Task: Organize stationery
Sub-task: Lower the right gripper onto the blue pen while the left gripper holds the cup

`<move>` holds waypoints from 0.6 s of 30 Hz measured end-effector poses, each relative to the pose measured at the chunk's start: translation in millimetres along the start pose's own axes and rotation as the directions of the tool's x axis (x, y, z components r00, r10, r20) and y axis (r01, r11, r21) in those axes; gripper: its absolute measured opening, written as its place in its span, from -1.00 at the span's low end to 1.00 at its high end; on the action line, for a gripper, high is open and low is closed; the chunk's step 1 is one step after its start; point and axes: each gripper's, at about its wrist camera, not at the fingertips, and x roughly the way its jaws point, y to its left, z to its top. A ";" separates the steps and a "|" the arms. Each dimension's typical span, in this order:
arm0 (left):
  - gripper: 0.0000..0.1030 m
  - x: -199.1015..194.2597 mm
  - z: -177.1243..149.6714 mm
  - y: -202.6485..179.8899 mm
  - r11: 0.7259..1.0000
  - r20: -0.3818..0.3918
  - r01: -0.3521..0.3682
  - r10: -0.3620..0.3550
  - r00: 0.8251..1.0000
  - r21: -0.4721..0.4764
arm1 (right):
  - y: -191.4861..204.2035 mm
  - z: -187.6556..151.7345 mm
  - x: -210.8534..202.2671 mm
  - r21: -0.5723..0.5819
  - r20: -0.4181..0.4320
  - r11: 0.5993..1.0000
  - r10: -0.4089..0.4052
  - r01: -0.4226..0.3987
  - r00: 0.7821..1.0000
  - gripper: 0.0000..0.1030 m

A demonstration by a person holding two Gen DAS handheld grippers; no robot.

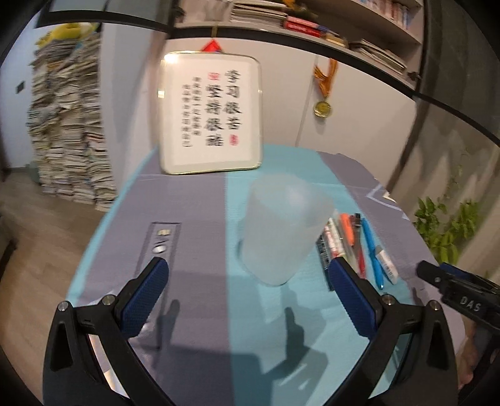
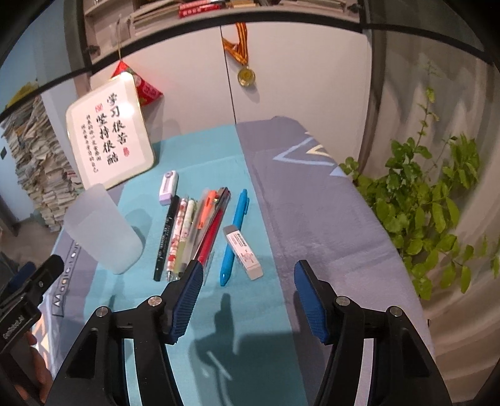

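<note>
over the teal and grey cloth [image 2: 281, 312], left gripper [image 1: 247, 281] spread wide, holding nothing, just short of frosted cup [image 1: 281, 231]. right gripper [image 2: 248, 281] wide open too, empty, near blue pen [image 2: 232, 237] and eraser [image 2: 243, 253]. cup upright, contents unclear. other pens [image 2: 187, 231] in a row beside it.

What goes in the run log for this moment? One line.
left tool open | right tool open | frosted cup upright, empty | pens on mat

Home study, far wall shelves [image 1: 312, 25] stacked with books, tall paper pile [image 1: 68, 125] on the left floor, framed calligraphy [image 1: 209, 112] leaning far on the worktop [image 2: 312, 218], hanging medal [image 2: 246, 76], leafy houseplant [image 2: 422, 203] right.
</note>
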 end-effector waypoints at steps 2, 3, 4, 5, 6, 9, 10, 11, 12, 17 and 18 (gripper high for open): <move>0.98 13.0 4.6 -8.1 1.000 -0.013 -0.010 0.010 1.000 0.017 | 0.3 4.6 7.5 -0.004 -0.008 1.000 0.008 -0.008 1.000 0.22; 0.98 19.8 7.1 -11.7 0.999 -0.022 -0.021 0.022 1.000 0.025 | 1.0 7.2 11.2 -0.007 -0.012 1.000 0.010 -0.010 1.000 0.22; 0.98 25.3 8.6 -14.8 0.999 -0.031 -0.029 0.030 0.999 0.034 | 1.4 9.9 15.0 -0.011 -0.014 1.000 0.010 -0.010 1.000 0.22; 0.98 32.8 11.0 -18.5 0.998 -0.039 -0.034 0.036 0.999 0.049 | 1.4 13.2 19.1 -0.013 -0.016 1.000 0.013 -0.013 1.000 0.22; 0.98 38.2 12.3 -20.9 0.997 -0.041 -0.037 0.040 0.998 0.062 | 1.1 15.8 21.8 -0.015 -0.015 1.000 0.016 -0.016 1.000 0.22; 0.98 51.9 14.3 -24.1 0.993 -0.030 -0.065 0.068 0.997 0.094 | -1.2 26.5 36.1 -0.020 -0.023 1.000 0.001 -0.002 1.000 0.22; 0.98 54.2 14.6 -23.6 0.993 -0.026 -0.063 0.065 0.998 0.097 | -3.6 30.3 43.0 -0.015 -0.034 1.000 -0.007 0.007 0.999 0.22; 0.96 55.4 15.4 -21.8 0.994 -0.018 -0.048 0.050 0.999 0.097 | -6.3 34.5 50.5 -0.005 -0.052 1.000 -0.011 0.010 0.999 0.22; 0.87 54.7 16.0 -20.2 0.995 -0.007 -0.037 0.037 0.999 0.093 | -9.3 39.2 57.8 0.007 -0.071 1.000 -0.007 0.008 0.997 0.22; 0.44 55.3 19.8 -18.1 0.993 0.027 -0.016 0.013 1.000 0.116 | -14.4 64.0 97.1 0.028 -0.156 1.000 -0.007 0.012 0.988 0.22; 0.44 54.9 19.9 -17.1 0.993 0.029 -0.007 0.004 1.000 0.118 | -14.1 66.7 102.0 0.031 -0.166 0.999 -0.005 0.010 0.986 0.21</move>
